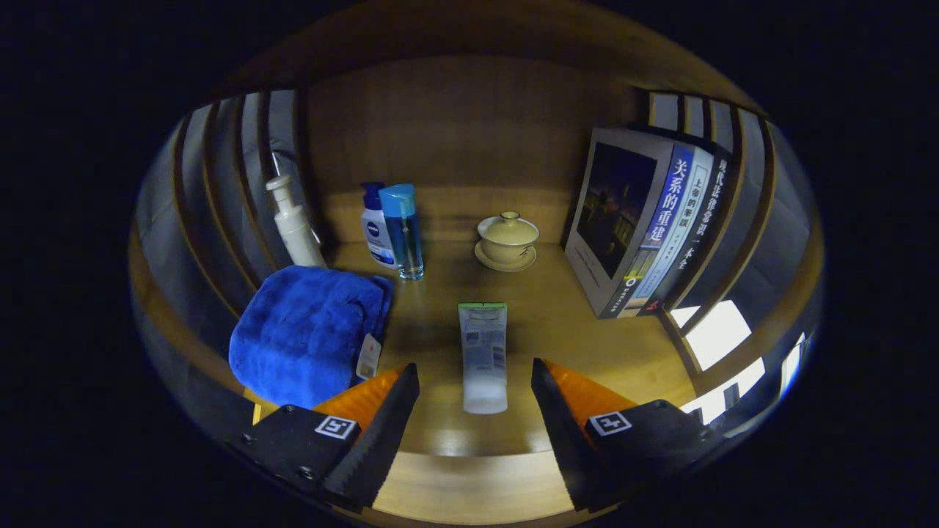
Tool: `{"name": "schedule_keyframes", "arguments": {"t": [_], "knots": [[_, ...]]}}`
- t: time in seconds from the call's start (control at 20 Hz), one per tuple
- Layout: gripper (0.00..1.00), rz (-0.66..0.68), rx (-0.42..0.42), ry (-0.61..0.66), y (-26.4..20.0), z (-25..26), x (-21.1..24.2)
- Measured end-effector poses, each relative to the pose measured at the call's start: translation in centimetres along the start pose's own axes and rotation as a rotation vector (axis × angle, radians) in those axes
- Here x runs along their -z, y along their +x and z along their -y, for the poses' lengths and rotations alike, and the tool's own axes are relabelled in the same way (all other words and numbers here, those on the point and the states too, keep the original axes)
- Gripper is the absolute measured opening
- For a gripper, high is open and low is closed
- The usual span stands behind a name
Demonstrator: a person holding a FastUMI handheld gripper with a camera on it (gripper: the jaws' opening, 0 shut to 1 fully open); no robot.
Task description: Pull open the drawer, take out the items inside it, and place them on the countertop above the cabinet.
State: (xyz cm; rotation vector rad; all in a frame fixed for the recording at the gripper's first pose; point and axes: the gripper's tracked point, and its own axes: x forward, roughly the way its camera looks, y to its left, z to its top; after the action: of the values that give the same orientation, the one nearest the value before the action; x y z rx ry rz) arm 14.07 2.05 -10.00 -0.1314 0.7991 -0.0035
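Observation:
A squeeze tube (483, 356) with a green far end and a pale cap lies flat on the wooden countertop (579, 323), its cap end toward me and just between my fingertips. My gripper (475, 381) is open, both fingers standing well apart from the tube on either side, touching nothing. A folded blue towel (308, 330) with a tag rests on the countertop to the left of the tube, beside my left finger.
At the back stand a white pump bottle (292, 224), a white bottle with a blue cap (376, 227), a clear blue bottle (406, 231) and a lidded beige cup on a saucer (507, 240). Several books (645, 220) lean at the right. Slatted walls close both sides.

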Motion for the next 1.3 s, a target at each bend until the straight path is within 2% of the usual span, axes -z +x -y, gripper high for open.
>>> {"name": "schedule_keyframes", "arguments": {"t": [0.45, 0.75, 1.05, 1.3], "knots": [[0.99, 0.155, -0.028, 0.059, -7.6, -0.2, 2.6], [0.99, 0.342, -0.017, 0.063, -14.0, 1.4, 4.9], [0.99, 0.427, -0.006, 0.099, -18.2, 2.9, 11.6], [0.99, 0.426, -0.006, 0.129, -19.2, 2.4, 17.5]]}}
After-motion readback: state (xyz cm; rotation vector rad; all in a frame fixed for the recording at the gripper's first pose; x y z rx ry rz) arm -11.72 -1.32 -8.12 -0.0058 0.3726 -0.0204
